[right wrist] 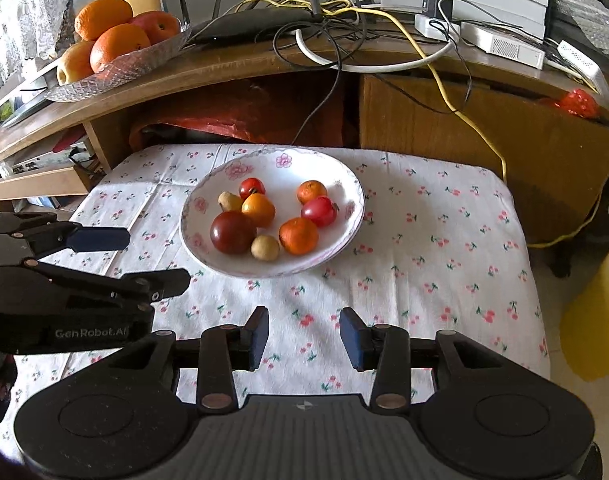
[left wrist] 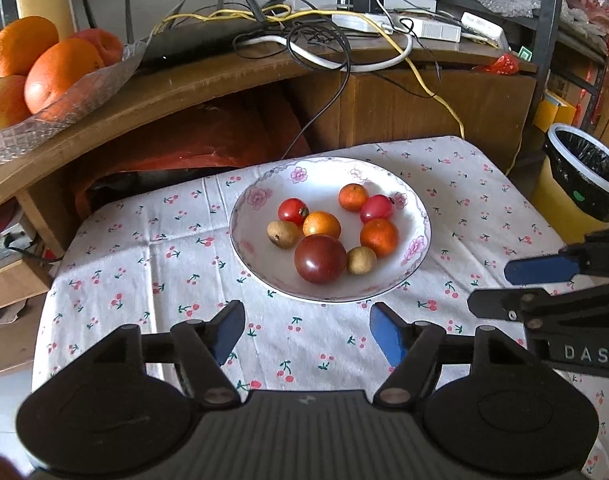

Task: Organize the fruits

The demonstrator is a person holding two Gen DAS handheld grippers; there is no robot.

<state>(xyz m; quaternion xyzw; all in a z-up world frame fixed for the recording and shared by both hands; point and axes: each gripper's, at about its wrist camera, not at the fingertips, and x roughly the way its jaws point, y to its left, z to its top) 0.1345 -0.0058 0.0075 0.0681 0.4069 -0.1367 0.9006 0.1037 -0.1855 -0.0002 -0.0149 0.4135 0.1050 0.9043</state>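
Left gripper (left wrist: pixel 306 330): jaws spread wide, nothing between them, held low over the near part of the cherry-print tablecloth (left wrist: pixel 144 264). The floral plate (left wrist: pixel 244 240) lies straight ahead of it, just beyond the fingertips and slightly right of the centre line.

Plate contents, left to right in the left wrist view: a small brown fruit (left wrist: pixel 282 234), possibly a longan; a red cherry tomato (left wrist: pixel 293 211); a yellow-orange round fruit (left wrist: pixel 321 225); a large dark-red tomato (left wrist: pixel 319 258) at the near edge of the cluster; a second brown fruit (left wrist: pixel 361 260) touching it; a small mandarin (left wrist: pixel 353 197) at the far side; a second red tomato (left wrist: pixel 376 208); a larger mandarin (left wrist: pixel 379 237). All are roughly round, so none offers a long axis to align with.

Right gripper (right wrist: pixel 304 338): released, jaws parted less widely, empty. From its view the plate sits ahead and to the left, so the dark tomato and near brown fruit lie on the side facing the left gripper. Judgement: both tools are about equally near; the left one is better lined up on the plate.

A glass dish of oranges and apples (right wrist: pixel 120 40) stands on the wooden shelf (right wrist: pixel 240 66), far left and higher.

Limits: no separate receiving container is visible on the cloth. The glass dish is cut off at the frame edge in the left view. The species of the brown fruits cannot be confirmed.
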